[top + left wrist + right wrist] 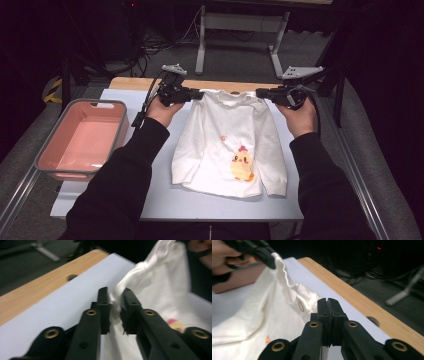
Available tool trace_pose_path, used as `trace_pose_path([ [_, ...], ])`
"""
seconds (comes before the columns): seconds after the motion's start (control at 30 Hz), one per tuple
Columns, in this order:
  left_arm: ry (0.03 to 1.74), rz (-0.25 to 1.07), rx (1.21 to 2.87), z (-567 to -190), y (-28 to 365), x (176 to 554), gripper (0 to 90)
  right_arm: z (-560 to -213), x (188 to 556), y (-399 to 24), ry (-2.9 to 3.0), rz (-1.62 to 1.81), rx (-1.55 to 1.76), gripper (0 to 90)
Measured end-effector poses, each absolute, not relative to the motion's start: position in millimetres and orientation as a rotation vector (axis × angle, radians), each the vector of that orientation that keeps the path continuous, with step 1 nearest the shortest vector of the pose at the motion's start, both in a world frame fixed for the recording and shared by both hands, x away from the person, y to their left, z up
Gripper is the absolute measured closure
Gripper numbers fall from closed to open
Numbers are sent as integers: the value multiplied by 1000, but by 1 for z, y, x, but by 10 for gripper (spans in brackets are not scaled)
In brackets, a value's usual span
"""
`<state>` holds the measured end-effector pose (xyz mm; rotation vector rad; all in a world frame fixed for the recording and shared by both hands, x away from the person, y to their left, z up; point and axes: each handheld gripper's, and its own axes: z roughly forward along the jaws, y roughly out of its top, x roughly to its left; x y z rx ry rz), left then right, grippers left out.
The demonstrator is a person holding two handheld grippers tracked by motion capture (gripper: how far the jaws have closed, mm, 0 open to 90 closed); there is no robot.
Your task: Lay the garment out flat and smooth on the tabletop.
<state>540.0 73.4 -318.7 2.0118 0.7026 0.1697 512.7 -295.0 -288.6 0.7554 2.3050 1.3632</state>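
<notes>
One shirt (227,145), one bin (80,137), two grippers, two hands, one table (165,200). That is the count from where I stand.

The shirt is white, long-sleeved, with a yellow chick print low on the front. It lies front up in the middle of the table's white sheet, its hem toward the person, both sleeves running down along its sides. Its shoulders are at the far side, and each is pinched by a gripper.

The left gripper (196,94) points inward at the shirt's left shoulder. In the left gripper view, a bunched fold of white cloth (117,300) stands between the two black jaws (116,307); the jaws are a narrow gap apart, with the cloth filling that gap and pressed by both pads.

The right gripper (261,93) points inward from the other side. In the right gripper view, its jaws (328,303) are together, almost no gap, clamped on the edge of the shoulder just beside a snap ring (300,306).

The bin, pink inside with a grey rim, sits at the table's left edge, well apart from the shirt.
</notes>
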Motion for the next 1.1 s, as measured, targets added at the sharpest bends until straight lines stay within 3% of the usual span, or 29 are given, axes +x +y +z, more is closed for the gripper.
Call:
trace_pose_path([
  [0.07,727,229,2041,-321,73,540,643,-290,517,-296,2233,1359,796,553],
  [0.13,725,245,2017,-320,78,535,560,-288,515,-299,2197,1400,852,472],
  [0.2,719,261,1989,-317,86,527,493,-283,499,-298,2188,1379,816,337],
  [0.3,693,236,1976,-315,97,515,448,-282,484,-297,2200,1375,765,318],
  [0.47,616,186,1963,-319,106,481,316,-285,444,-296,2232,1428,714,166],
  [0.7,553,223,2007,-332,102,442,139,-303,401,-301,2240,1439,685,126],
  [1.1,504,111,2058,-379,107,387,123,-354,351,-293,2352,1402,635,211],
])
